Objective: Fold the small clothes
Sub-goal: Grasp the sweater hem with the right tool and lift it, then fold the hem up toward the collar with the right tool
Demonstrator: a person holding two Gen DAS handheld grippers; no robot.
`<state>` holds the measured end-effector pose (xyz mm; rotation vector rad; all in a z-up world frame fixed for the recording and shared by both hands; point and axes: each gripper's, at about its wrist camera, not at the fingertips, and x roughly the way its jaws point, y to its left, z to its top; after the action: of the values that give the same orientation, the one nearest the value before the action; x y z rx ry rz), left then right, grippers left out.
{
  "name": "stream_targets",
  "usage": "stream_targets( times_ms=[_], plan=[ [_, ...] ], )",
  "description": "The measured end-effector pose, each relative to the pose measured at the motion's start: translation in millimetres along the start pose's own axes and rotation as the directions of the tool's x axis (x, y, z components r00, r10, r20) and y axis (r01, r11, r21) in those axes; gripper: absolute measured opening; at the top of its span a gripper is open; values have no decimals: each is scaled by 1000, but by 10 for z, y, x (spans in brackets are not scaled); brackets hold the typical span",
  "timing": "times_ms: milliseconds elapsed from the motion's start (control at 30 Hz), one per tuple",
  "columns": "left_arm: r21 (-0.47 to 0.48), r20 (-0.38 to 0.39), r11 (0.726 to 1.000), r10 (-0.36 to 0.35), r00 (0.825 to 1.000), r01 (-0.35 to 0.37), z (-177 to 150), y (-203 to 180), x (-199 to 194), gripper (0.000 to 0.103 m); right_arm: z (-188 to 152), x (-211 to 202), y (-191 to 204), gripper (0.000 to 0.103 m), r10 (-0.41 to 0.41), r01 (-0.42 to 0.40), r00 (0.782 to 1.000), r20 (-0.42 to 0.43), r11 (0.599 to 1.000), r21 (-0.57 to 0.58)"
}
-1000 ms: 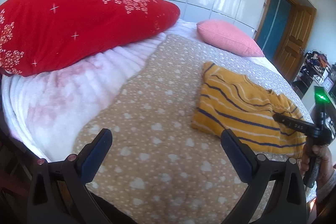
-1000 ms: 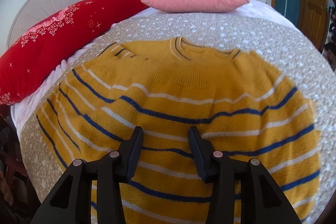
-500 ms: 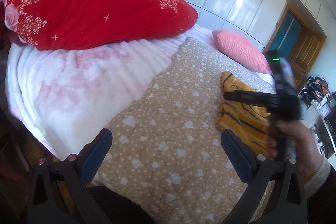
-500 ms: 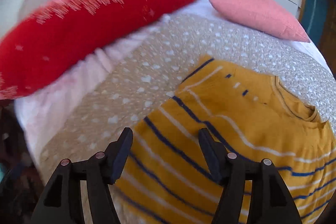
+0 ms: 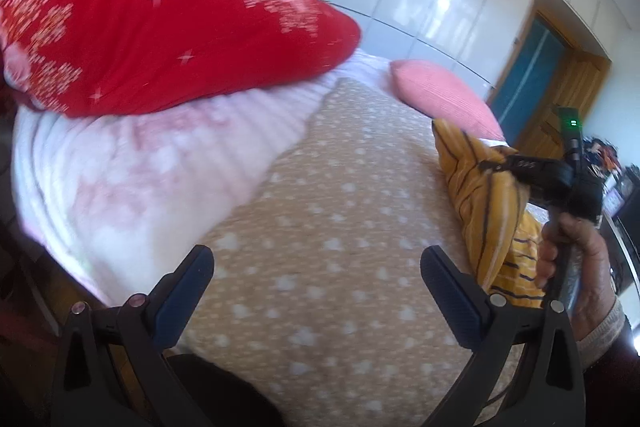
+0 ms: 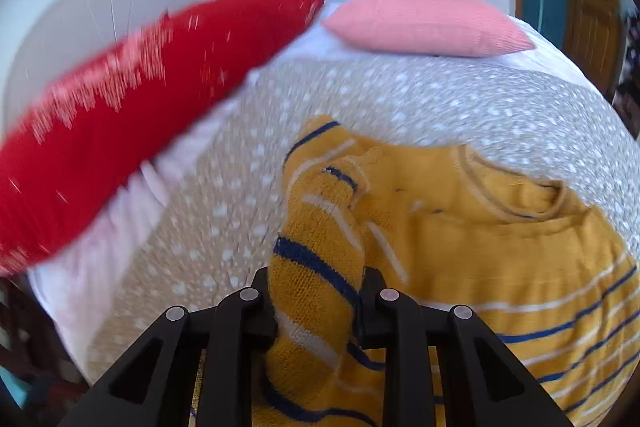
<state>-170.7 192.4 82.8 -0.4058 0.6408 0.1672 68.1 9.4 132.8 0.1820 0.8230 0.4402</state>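
Note:
A yellow sweater with navy and white stripes (image 6: 480,227) lies on the spotted bedspread (image 6: 400,95). My right gripper (image 6: 318,287) is shut on the sweater's left edge and lifts it in a bunched fold. In the left wrist view the sweater (image 5: 484,199) hangs raised from the right gripper (image 5: 516,165) at the right. My left gripper (image 5: 316,287) is open and empty above the bedspread (image 5: 320,227), apart from the sweater.
A large red pillow (image 5: 160,27) lies at the left on a pink-white blanket (image 5: 140,167). A pink cushion (image 6: 424,19) sits at the head of the bed. White wardrobe doors stand behind and a wooden door (image 5: 560,95) at the right.
My right gripper has shut on the sweater's left edge and lifted it off the bed. My left gripper stays open, and its view has shifted slightly.

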Motion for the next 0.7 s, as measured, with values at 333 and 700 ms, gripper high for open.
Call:
stream_targets(
  times_ms=[333, 700],
  plan=[
    [174, -65, 976, -122, 990, 131, -4, -1111, 242, 103, -548, -869, -2090, 25, 22, -61, 994, 112, 930, 361],
    [325, -118, 929, -149, 982, 180, -129, -1770, 387, 103, -879, -1220, -2509, 41, -32, -30, 986, 161, 929, 370]
  ],
)
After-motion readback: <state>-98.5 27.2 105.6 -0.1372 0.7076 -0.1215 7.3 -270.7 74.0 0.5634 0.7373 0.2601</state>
